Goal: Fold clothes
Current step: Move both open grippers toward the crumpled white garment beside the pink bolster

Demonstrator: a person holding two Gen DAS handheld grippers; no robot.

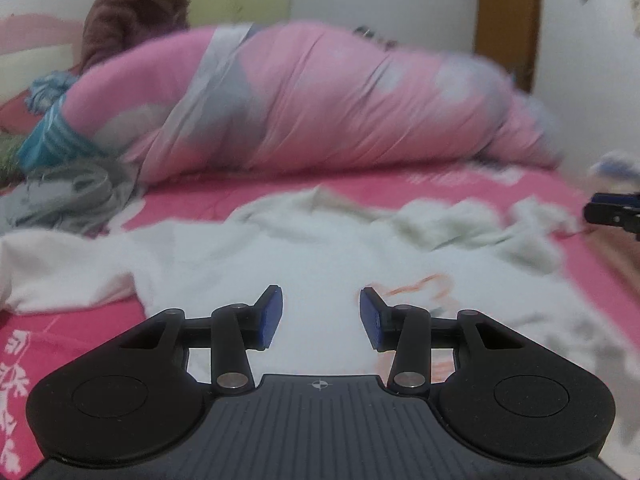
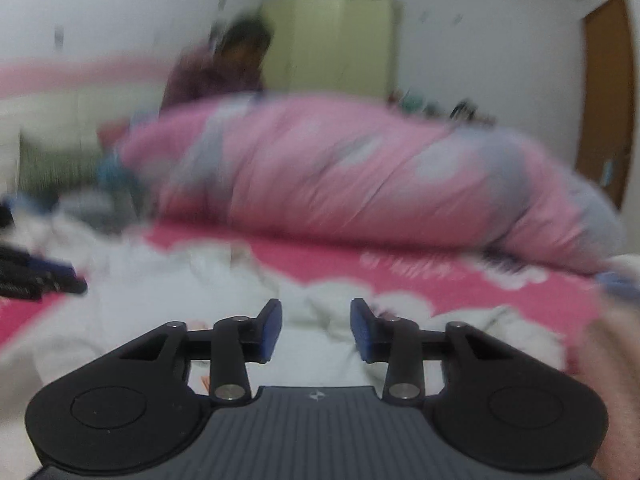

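White garment (image 1: pixel 304 252) lies spread across the pink bedsheet (image 1: pixel 460 188), near side fairly flat, far side bunched into ridges. A faint orange print shows on it just right of the left gripper's tip. One sleeve-like flap runs out toward the left edge of the bed. Not folded into a neat packet as it lies; whether it is being opened out or partway through a fold, the pictures do not settle.

Left gripper (image 1: pixel 321 318): jaws apart, nothing between the blue pads, held low above the flat middle of the garment. Judgement: the low, level pose suits smoothing or reaching for an edge, since the cloth must lie flat before a crease holds.

Right gripper (image 2: pixel 316 330): jaws apart, empty, over the rumpled part of the same garment. Right-wrist view is heavily blurred, so fine detail of the cloth there is lost. Each gripper shows at the edge of the other's view, so they flank the garment, a sensible spread for handling a wide, limp cloth by two points.

Behind: a rolled pink quilt (image 1: pixel 320 100) along the far side of the bed, pushed back, likely to leave working room. Grey clothing (image 1: pixel 68 196) and a blue striped item (image 1: pixel 52 140) are heaped at far left. A seated person (image 1: pixel 136 12) is beyond the quilt.
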